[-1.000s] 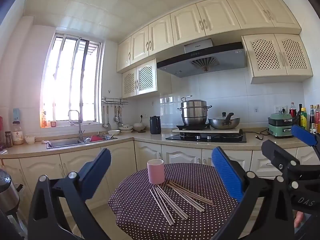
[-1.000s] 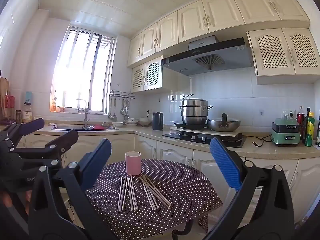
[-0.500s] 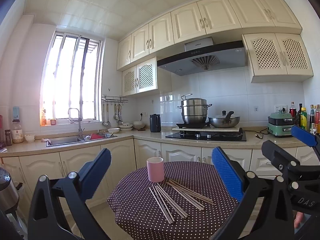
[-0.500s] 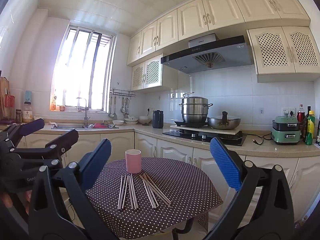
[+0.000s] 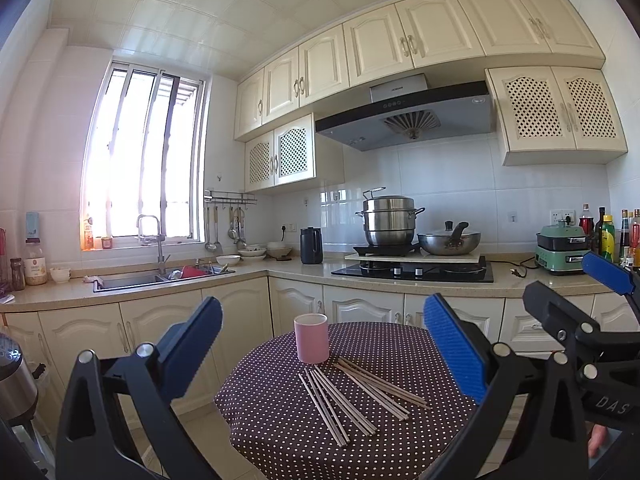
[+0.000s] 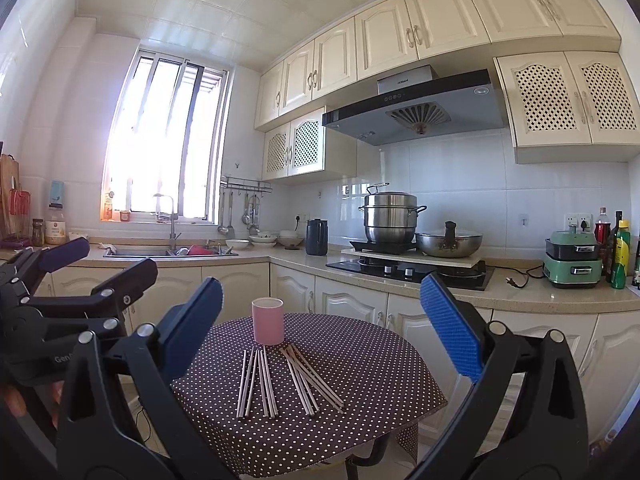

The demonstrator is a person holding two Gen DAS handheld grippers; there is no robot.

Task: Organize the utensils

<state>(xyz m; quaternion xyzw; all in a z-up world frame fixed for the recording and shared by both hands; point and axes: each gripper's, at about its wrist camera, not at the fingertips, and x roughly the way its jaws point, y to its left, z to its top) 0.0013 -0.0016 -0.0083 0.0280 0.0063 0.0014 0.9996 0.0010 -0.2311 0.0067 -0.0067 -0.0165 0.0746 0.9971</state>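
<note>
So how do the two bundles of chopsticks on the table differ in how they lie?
In the right wrist view, the left bundle lies nearly parallel and points straight toward the pink cup, while the right bundle slants and fans out, its sticks crossing. The left bundle sits below the cup; the right bundle trails off to the cup's right. Both lie flat on the dotted tablecloth, ungrasped.

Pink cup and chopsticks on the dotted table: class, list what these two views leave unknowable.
- Pink cup: inside hidden by its own wall, both views.
- Chopsticks: exact count unclear; they overlap and are thin.
- Dotted table: near edge cut off by the frame and left gripper, left wrist view.
</note>
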